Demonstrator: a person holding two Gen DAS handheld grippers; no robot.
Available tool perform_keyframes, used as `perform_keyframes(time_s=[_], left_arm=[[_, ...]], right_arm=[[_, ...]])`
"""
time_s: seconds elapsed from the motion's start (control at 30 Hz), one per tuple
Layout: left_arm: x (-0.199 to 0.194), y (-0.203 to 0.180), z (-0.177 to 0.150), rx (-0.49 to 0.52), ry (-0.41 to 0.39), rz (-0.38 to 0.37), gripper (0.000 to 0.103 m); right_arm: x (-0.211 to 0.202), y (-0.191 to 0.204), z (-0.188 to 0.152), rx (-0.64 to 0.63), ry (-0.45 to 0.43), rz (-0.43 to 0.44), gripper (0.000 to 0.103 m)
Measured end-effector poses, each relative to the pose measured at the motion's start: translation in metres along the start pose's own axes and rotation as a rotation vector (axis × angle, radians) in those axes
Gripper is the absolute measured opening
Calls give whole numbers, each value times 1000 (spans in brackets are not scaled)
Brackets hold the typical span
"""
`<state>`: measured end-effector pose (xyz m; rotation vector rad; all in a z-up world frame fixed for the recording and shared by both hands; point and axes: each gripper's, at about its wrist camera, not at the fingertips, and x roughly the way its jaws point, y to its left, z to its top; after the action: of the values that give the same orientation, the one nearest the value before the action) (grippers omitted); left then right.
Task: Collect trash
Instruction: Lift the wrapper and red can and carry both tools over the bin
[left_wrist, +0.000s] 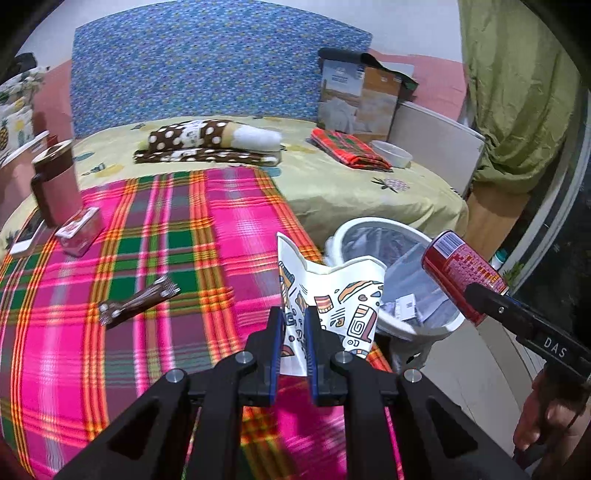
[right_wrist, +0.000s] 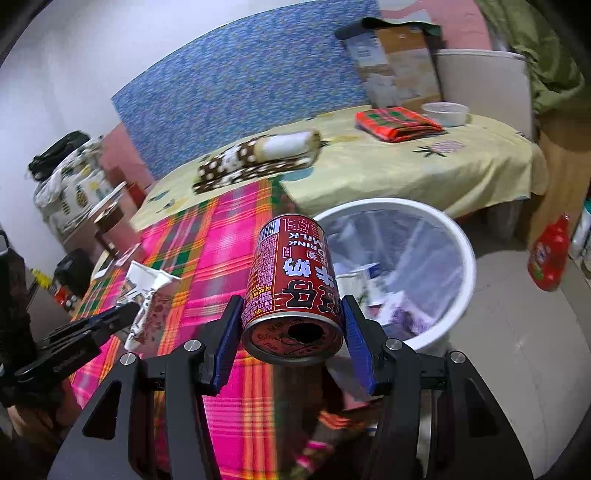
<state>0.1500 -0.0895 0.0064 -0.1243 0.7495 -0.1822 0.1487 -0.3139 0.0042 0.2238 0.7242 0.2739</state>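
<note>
While motion blurs the bin's (right_wrist: 461, 243) contents, left gripper (left_wrist: 294, 325) pinches a crumpled paper cup (left_wrist: 332, 295) beside its rim; right gripper (right_wrist: 291, 325) clamps a red can (right_wrist: 291, 269) near it, far end hidden.

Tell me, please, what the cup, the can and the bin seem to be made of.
Cup: looks like matte printed paper, since it is creased and crushed flat.
Can: likely metal, with a shiny silver rim and glossy red print.
Bin: probably smooth white plastic, lined with a thin clear bag.
</note>
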Motion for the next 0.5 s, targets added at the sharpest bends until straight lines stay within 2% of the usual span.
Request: perform_keyframes(time_s=[0.5], left_arm=[[32,-40,17,62,25,-61,13]], right_arm=[[7,-34,-3,55,34,-52,54]])
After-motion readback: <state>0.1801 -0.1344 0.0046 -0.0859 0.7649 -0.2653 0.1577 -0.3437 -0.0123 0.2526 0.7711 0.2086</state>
